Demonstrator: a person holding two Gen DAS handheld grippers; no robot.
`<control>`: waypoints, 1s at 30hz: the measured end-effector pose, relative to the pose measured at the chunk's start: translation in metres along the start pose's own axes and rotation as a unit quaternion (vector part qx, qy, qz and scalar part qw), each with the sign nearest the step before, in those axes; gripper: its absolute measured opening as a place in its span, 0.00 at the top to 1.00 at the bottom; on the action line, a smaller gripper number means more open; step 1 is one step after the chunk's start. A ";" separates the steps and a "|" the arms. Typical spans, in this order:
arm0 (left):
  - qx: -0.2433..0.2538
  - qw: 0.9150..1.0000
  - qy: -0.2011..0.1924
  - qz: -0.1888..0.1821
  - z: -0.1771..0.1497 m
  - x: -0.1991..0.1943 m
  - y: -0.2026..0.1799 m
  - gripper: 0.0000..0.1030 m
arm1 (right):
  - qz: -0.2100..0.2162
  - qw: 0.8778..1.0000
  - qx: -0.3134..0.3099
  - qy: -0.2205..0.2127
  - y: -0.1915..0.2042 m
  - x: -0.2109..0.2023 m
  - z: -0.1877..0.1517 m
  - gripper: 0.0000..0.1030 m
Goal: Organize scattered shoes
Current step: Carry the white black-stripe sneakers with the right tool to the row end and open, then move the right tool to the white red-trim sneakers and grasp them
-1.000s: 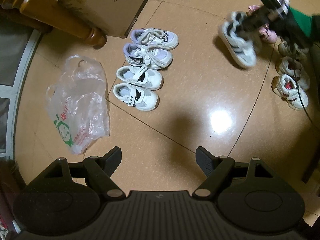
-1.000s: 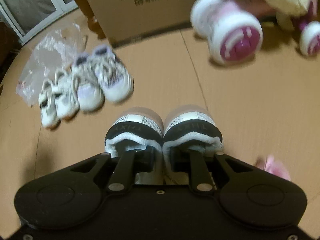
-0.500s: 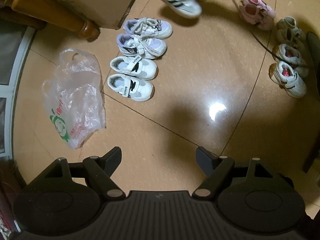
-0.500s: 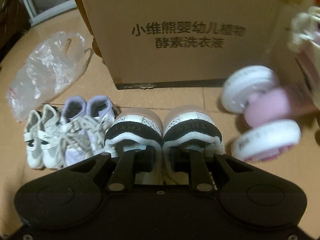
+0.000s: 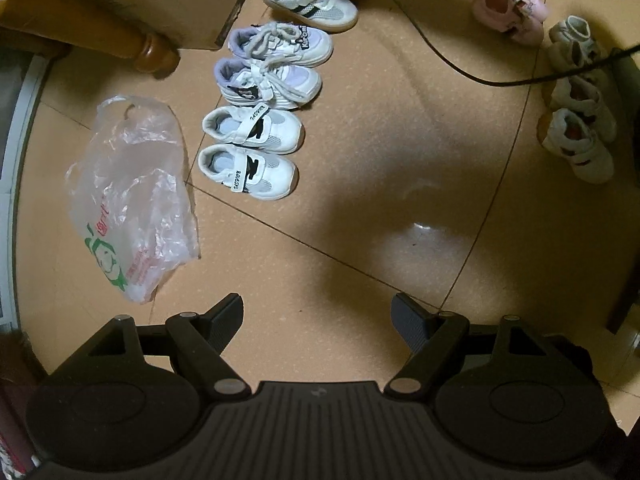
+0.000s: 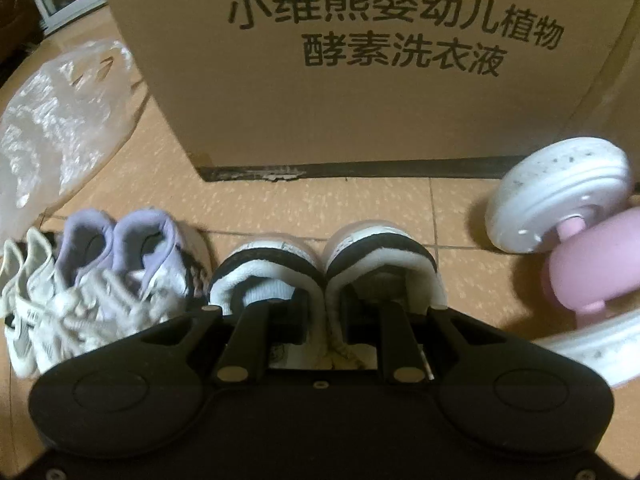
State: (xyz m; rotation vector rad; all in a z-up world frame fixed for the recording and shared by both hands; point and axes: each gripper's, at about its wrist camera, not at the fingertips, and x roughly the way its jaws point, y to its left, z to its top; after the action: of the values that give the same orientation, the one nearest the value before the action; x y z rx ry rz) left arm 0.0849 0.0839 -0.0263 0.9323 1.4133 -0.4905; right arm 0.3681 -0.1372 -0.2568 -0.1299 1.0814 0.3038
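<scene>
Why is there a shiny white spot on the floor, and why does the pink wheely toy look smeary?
Left wrist view: the shiny spot is a light bouncing off the glossy floor, next to a big dark shadow; the fisheye lens bends the edges. Right wrist view: the toy sits at the frame's edge and looks soft and blurred, while the box lettering is sharper.

Left wrist view looks down from high; right wrist view sits low, close to the cardboard box (image 6: 360, 80); both share the shoe row (image 5: 256, 120).
</scene>
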 end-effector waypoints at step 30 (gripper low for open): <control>0.010 1.000 -0.024 0.016 0.014 -0.021 -0.016 0.21 | 0.013 0.996 0.092 -0.003 -0.105 -0.170 -0.115 0.50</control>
State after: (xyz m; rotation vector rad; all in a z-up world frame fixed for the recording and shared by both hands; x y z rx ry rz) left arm 0.0779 0.0585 -0.0119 0.9515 1.3501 -0.5009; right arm 0.2295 -0.2962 -0.1652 0.0504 1.1014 0.2260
